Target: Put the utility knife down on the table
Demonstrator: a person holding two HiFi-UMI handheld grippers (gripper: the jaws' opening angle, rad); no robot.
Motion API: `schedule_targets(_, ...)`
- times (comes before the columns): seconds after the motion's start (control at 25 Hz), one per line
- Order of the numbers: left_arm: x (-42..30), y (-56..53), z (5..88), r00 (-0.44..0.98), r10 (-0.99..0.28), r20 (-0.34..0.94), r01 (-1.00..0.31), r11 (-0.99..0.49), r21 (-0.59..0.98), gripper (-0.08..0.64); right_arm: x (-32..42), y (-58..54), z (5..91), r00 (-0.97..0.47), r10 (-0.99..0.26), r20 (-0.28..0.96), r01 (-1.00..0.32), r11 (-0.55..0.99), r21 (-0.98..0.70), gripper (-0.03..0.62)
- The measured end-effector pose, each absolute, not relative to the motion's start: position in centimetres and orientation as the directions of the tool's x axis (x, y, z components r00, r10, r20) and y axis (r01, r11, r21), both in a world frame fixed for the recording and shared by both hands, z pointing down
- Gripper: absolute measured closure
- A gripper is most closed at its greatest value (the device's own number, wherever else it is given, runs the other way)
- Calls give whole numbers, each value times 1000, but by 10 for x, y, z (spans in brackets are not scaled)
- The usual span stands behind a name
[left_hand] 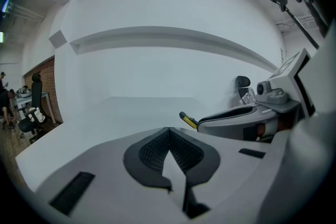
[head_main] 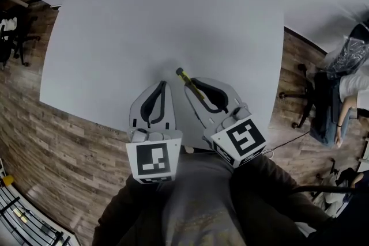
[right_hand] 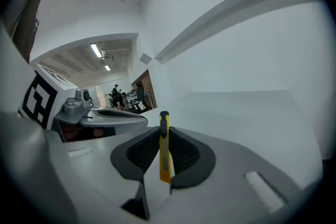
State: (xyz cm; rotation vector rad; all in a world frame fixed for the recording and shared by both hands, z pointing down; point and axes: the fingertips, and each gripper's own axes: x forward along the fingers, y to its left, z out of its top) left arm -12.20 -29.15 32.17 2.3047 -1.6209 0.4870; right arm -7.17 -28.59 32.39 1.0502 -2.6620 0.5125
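Note:
A yellow utility knife [head_main: 193, 91] with a black tip is clamped between the pads of my right gripper [head_main: 194, 83], which is shut on it. The knife's tip pokes out past the jaws over the white table [head_main: 173, 8]. In the right gripper view the utility knife [right_hand: 165, 155] stands on edge between the dark pads of my right gripper [right_hand: 164, 132]. My left gripper [head_main: 163, 87] hovers just left of it, shut with nothing held. In the left gripper view my left gripper [left_hand: 168, 131] has its pads pressed together, and the knife's tip [left_hand: 188, 120] shows to the right.
Both grippers hang over the table's near edge [head_main: 109, 124], close to my body. Wooden floor surrounds the table. An office chair [head_main: 305, 95] and a seated person [head_main: 353, 89] are at the right, and a rack [head_main: 26, 219] is at the bottom left.

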Motion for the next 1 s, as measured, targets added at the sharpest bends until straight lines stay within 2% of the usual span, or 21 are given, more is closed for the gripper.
schedule_targets(1.0,-133,-303,359,310,-828,467,-949,-299,100,557,-81,-301,357,-706,-587,397,-700,662,-267,537)
